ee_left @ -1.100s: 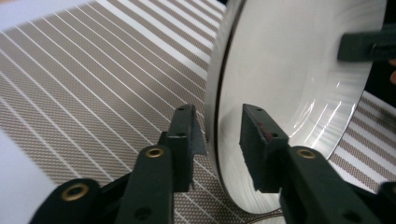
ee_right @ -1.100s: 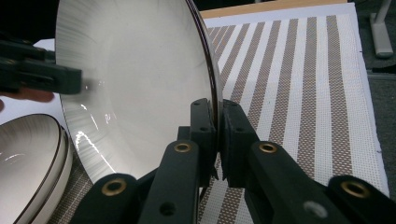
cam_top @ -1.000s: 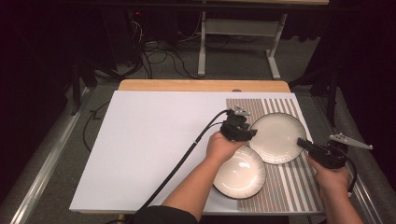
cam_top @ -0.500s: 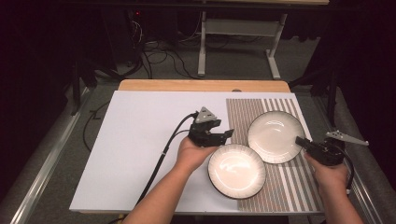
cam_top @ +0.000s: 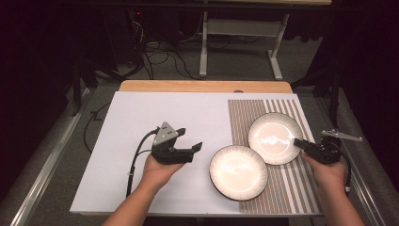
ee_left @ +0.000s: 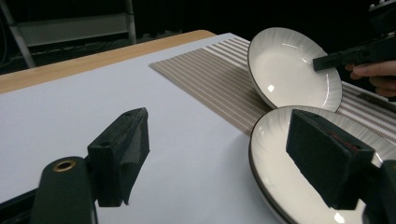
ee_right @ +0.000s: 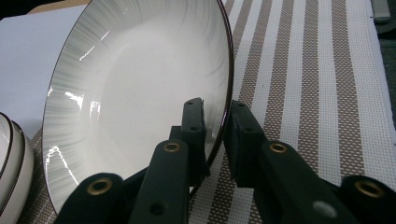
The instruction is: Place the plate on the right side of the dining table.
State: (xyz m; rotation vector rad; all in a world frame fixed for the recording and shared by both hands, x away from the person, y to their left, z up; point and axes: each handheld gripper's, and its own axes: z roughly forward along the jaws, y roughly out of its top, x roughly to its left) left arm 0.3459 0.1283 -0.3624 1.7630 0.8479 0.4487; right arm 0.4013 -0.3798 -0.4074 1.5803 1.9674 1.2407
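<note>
The right gripper (cam_top: 303, 142) pinches the rim of the far plate (cam_top: 273, 137), holding it tilted above the striped mat (cam_top: 291, 181) near the table's (cam_top: 141, 113) right edge; the left gripper (cam_top: 194, 149), whose jaws have just been opening with nothing between them, hangs over the bare white surface, apart from the near plate (cam_top: 238, 172). We judge the thin-edge hold the weak point: the glazed rim could slip and drop onto the near plate, which it overlaps.
</note>
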